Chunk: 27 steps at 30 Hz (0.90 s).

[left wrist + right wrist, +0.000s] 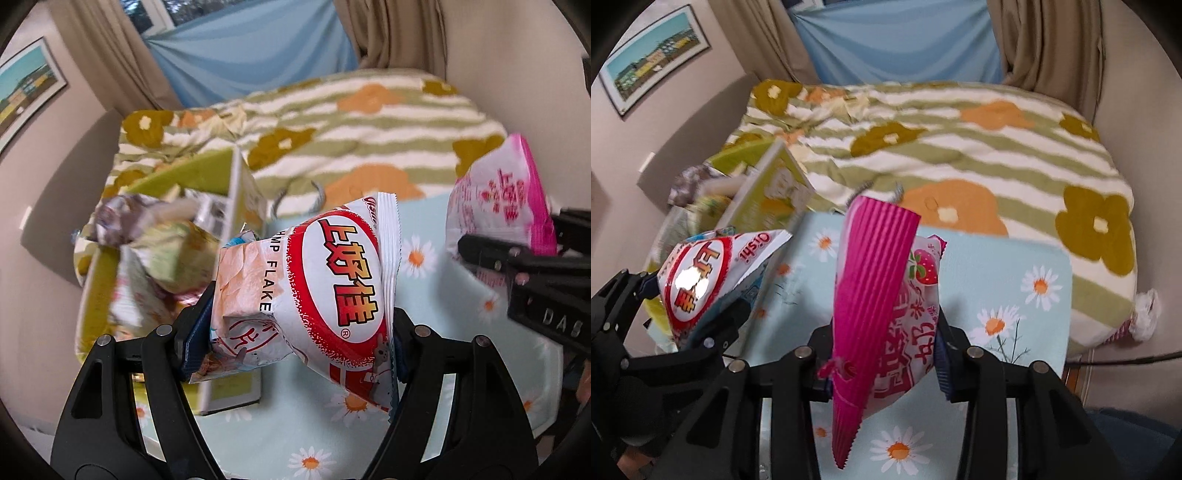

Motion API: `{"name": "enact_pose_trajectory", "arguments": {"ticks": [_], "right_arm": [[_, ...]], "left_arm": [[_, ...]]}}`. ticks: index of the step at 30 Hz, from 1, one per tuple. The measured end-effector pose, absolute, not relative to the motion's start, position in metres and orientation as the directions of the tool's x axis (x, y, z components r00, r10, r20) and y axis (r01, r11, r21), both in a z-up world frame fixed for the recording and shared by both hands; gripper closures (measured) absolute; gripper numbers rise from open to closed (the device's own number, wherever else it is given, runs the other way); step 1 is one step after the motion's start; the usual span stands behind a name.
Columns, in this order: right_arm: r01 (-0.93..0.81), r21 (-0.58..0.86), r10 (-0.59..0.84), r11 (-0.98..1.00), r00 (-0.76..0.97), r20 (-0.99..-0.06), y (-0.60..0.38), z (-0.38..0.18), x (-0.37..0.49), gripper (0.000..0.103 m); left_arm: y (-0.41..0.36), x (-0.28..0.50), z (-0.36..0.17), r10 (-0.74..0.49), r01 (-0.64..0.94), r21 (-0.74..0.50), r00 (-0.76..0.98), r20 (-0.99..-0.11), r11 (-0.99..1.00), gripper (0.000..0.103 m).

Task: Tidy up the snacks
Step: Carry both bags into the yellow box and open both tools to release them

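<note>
Ahead of me stands a bed under a blanket (pixel 960 147) striped green and white, with orange and olive flowers. Nearer me lies a pale blue cloth (pixel 1015 280) printed with daisies. Beige curtains (pixel 1052 48) flank a light blue drape (pixel 897 40) at the window (pixel 166 14). The walls (pixel 683 122) are plain beige; a framed landscape picture (pixel 653 59) hangs on the left one.

A red-and-white shrimp flakes bag (pixel 325 280) is hanging crumpled and tilted above the daisy-print desk (pixel 424 229), beside a yellow-green box (pixel 236 206) standing at the desk's left edge with blurred snack packs (pixel 159 251) inside. A pink strawberry snack bag (pixel 886 295) is hanging upright over the desk's middle.
</note>
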State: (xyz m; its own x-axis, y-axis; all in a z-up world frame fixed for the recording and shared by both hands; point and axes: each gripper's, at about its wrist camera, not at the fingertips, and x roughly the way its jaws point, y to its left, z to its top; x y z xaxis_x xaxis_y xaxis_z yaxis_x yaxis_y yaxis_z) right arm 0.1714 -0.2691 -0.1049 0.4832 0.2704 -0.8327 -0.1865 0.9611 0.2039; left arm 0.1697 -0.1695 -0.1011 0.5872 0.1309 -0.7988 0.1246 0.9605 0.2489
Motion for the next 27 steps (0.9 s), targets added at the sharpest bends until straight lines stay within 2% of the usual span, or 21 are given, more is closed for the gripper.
{"name": "enact_pose_trajectory", "arguments": {"ticks": [8, 13, 19, 27], "right_arm": [[-0.283, 0.207, 0.335, 0.937, 0.550, -0.765, -0.223, -0.042, 0.162, 0.065], [-0.321, 0.237, 0.386, 0.917, 0.564, -0.730, -0.174, -0.019, 0.163, 0.065], [-0.346, 0.272, 0.430, 0.898, 0.557, -0.711, -0.110, -0.011, 0.173, 0.065], [-0.308, 0.292, 0.420, 0.905, 0.548, -0.723, -0.048, -0.027, 0.186, 0.065]], "left_arm": [[-0.105, 0.159, -0.026, 0.119, 0.040, 0.198, 0.680, -0.723, 0.979, 0.029], [-0.046, 0.159, -0.003, 0.141, 0.002, 0.198, 0.698, -0.703, 0.980, 0.029], [0.022, 0.167, -0.002, 0.163, -0.024, 0.200, 0.680, -0.715, 0.980, 0.029], [0.097, 0.192, -0.038, 0.147, 0.016, 0.198, 0.614, -0.776, 0.980, 0.028]]}}
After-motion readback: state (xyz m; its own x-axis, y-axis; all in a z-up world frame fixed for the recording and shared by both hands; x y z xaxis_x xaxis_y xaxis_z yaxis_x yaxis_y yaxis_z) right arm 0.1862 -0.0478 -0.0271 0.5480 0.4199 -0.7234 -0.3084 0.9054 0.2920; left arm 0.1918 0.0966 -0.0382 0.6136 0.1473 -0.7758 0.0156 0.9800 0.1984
